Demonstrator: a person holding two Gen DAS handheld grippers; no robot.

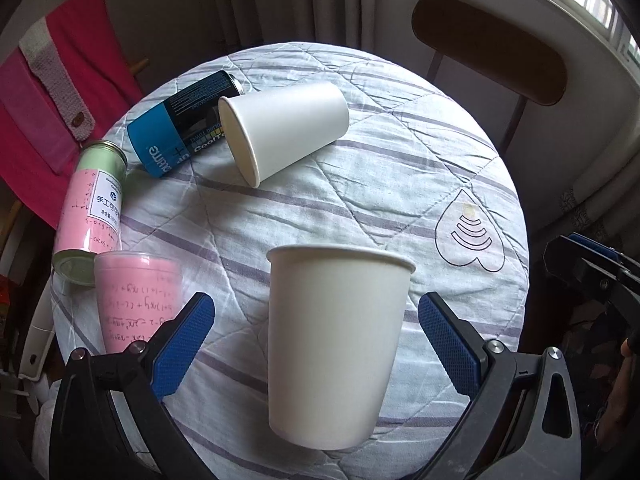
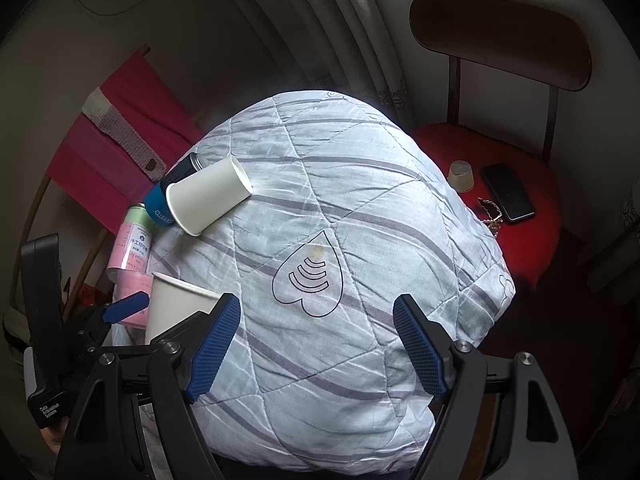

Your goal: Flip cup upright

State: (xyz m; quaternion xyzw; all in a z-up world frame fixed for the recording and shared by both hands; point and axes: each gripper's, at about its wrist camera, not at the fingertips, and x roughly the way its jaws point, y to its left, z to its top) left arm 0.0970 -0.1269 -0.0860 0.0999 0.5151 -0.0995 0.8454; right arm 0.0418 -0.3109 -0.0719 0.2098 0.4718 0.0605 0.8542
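Observation:
A white paper cup (image 1: 334, 344) stands upright on the quilted table cover, between the open fingers of my left gripper (image 1: 316, 344), with a gap on each side. It also shows in the right wrist view (image 2: 172, 308). A second white paper cup (image 1: 280, 132) lies on its side at the far left, against a blue can; it also shows in the right wrist view (image 2: 208, 196). My right gripper (image 2: 316, 344) is open and empty over the cover to the right of the upright cup.
A blue and black can (image 1: 180, 124) and a pink and green tin (image 1: 90, 208) lie on the left. A pink cup (image 1: 136, 296) stands by my left finger. A chair with a red seat (image 2: 520, 184) holds a phone (image 2: 508, 192) and a small cup.

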